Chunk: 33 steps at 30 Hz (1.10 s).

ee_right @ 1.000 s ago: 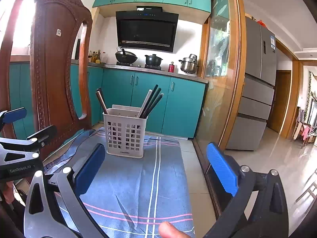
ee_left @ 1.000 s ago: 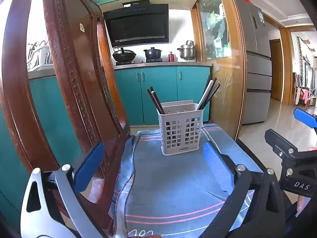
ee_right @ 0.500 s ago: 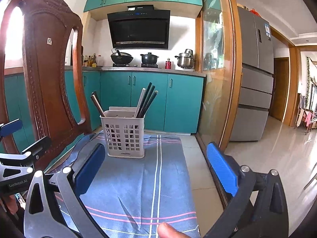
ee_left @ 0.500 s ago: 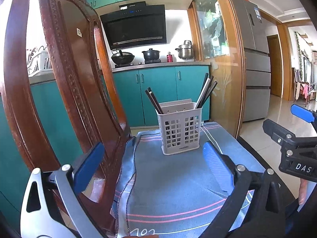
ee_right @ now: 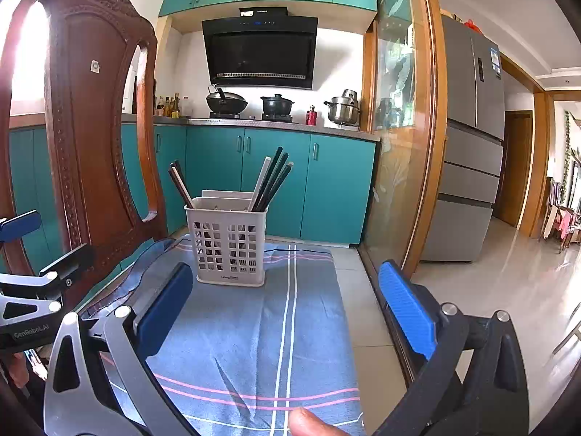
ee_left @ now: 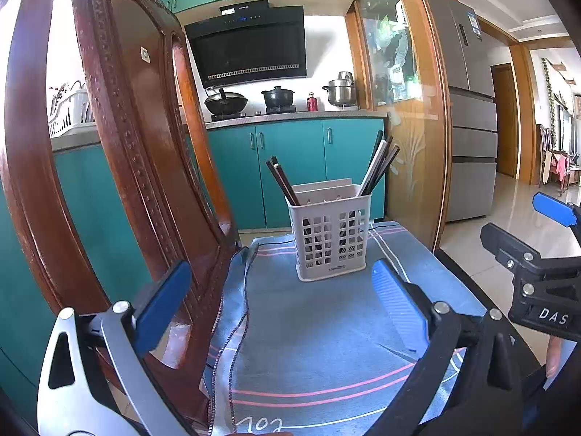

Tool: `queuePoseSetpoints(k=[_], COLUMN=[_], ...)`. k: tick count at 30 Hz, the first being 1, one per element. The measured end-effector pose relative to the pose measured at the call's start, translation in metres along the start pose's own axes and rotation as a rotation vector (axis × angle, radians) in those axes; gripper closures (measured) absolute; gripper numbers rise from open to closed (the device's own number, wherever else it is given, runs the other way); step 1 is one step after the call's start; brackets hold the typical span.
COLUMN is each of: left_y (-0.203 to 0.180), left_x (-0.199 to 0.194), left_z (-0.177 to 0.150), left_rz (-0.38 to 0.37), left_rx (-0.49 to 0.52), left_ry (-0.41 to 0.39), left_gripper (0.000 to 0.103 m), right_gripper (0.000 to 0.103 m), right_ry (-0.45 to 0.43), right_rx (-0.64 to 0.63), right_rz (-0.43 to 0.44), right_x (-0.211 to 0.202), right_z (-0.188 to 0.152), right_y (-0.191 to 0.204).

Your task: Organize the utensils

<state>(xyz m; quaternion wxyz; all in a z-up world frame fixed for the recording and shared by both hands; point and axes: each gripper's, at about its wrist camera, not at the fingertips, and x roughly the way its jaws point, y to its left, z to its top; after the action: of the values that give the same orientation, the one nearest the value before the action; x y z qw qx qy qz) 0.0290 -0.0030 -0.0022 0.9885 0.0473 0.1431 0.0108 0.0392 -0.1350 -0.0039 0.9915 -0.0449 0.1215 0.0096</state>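
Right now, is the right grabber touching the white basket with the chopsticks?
Apart. In the right wrist view, the open right gripper has bare blue cloth between its fingertips and the white basket further back.

A home kitchen is shown. At 12 o'clock, teal cabinets [ee_right: 276,181] are seen under a counter, with a wok [ee_right: 226,101] and pots set on the stove beneath a black range hood [ee_right: 260,51]. At 2 o'clock a steel refrigerator [ee_right: 468,138] is seen; at 10 o'clock, a carved wooden chair [ee_right: 90,138].

White grid basket [ee_left: 331,241], dark chopsticks [ee_left: 381,167]; blue cloth [ee_left: 319,327] w/ pink stripes, teal cabinets [ee_left: 290,167]
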Motion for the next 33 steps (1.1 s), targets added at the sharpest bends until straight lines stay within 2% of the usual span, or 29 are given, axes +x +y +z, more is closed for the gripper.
queuePoseSetpoints(k=[33], left_y=[0.0030], left_x=[0.0018], left_z=[-0.0011], left_rz=[-0.004], left_rx=[-0.019], left_ry=[0.004], left_gripper=[0.004], right_gripper=[0.003], right_ry=[0.016], right_rx=[-0.024], right_rz=[-0.001], right_x=[0.0065], right_z=[-0.0037], right_y=[0.0019])
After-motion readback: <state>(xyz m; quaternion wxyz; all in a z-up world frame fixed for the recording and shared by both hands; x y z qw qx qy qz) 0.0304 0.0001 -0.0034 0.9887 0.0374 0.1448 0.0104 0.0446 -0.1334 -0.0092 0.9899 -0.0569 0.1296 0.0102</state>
